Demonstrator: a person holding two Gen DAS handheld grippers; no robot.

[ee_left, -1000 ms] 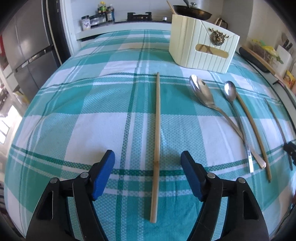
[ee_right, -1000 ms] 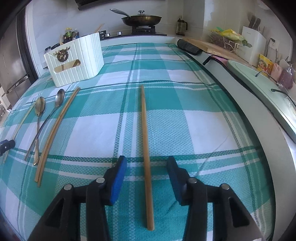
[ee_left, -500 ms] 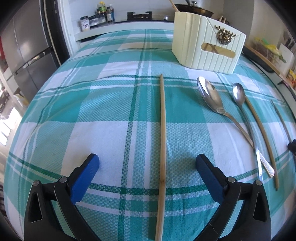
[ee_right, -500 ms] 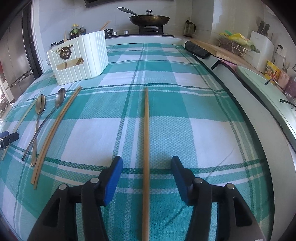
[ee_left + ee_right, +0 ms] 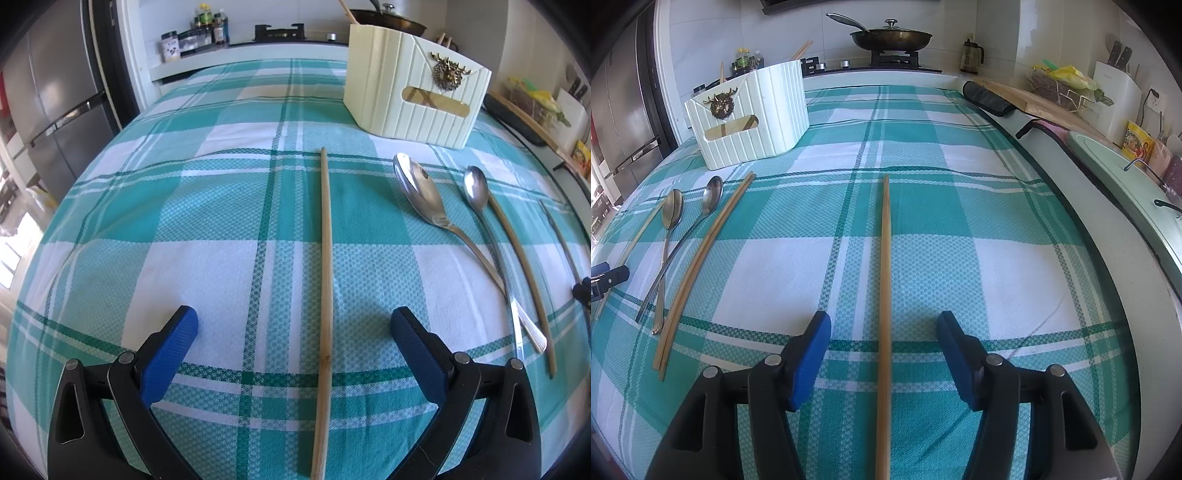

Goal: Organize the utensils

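— Bamboo chopstick [image 5: 326, 280] runs up the middle of the left wrist frame, flat on the checked cloth [image 5: 207, 206] over the worktop; where do the jaws stand?
— Left gripper [image 5: 294, 325] gapes wide, pads clear of the stick on both sides; right gripper [image 5: 883, 334] has just been opening, with another chopstick [image 5: 885, 295] lying untouched between its jaws.
— And the rest?
— Two spoons [image 5: 424, 195] and more chopsticks [image 5: 517, 266] at right; cream holder [image 5: 413, 92] upper right.

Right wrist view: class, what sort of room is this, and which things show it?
Most likely a home kitchen: a lidded pan sits on a gas stove, a fridge stands nearby, and a knife block is on the counter.
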